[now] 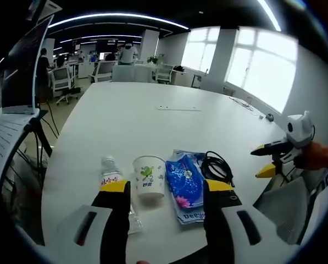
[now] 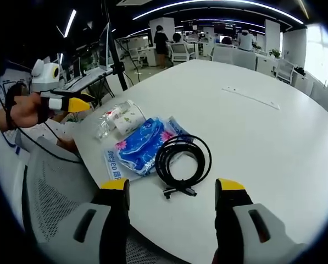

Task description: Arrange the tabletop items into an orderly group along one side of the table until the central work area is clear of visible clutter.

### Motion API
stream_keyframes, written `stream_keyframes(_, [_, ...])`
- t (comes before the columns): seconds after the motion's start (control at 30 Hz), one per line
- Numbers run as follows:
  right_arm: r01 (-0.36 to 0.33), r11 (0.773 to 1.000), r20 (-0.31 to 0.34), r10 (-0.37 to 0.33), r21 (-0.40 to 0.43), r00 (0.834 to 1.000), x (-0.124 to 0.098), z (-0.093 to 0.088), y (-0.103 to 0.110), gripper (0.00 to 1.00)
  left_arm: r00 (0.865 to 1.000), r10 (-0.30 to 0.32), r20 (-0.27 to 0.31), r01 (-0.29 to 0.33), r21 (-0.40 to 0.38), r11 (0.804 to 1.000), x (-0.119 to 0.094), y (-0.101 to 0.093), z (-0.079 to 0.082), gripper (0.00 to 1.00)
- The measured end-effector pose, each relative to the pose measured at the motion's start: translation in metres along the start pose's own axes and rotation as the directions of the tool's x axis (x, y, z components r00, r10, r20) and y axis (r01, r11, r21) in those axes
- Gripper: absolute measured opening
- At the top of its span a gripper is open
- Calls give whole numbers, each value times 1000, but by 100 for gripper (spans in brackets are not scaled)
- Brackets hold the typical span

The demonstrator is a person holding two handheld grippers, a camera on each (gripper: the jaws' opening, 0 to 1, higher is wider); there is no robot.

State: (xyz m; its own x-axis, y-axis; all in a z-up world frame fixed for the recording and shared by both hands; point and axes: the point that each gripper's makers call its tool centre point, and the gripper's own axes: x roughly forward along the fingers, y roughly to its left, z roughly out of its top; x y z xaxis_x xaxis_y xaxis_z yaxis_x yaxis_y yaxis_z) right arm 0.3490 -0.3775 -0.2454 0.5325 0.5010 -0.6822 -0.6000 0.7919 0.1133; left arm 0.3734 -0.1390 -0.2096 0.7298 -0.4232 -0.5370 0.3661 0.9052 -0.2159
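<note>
Bottle (image 1: 111, 179), cup (image 1: 149, 176), blue pack (image 1: 183, 184) and coiled cable (image 2: 182, 159) lay in a row at the table's (image 1: 153, 126) near edge. Left gripper (image 1: 165, 192) and right gripper (image 2: 172, 190) hovered above them, both spread wide, grasping nothing.
</note>
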Motion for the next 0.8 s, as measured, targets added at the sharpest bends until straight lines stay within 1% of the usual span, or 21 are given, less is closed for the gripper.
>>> stream_keyframes(0.27, [3,1000,4,-3,2,1000,-2,-1,3,62,1000,4,5,-3,-6,1000,3,3,3,53])
stream_keyframes(0.43, [9,1000,19,-10,5,1000,-8,1,5,62,1000,15,16,-15,-11,1000,7,11,8,52])
stream_keyframes(0.6, [20,1000,12,-20,-5,1000,-14,-2,3,61,999,38,26,-37,-27,999,11,25,13,51])
stream_keyframes(0.8, [29,999,35,-29,23,999,-17,1,1,60,996,91,-3,-91,-40,995,18,48,10,51])
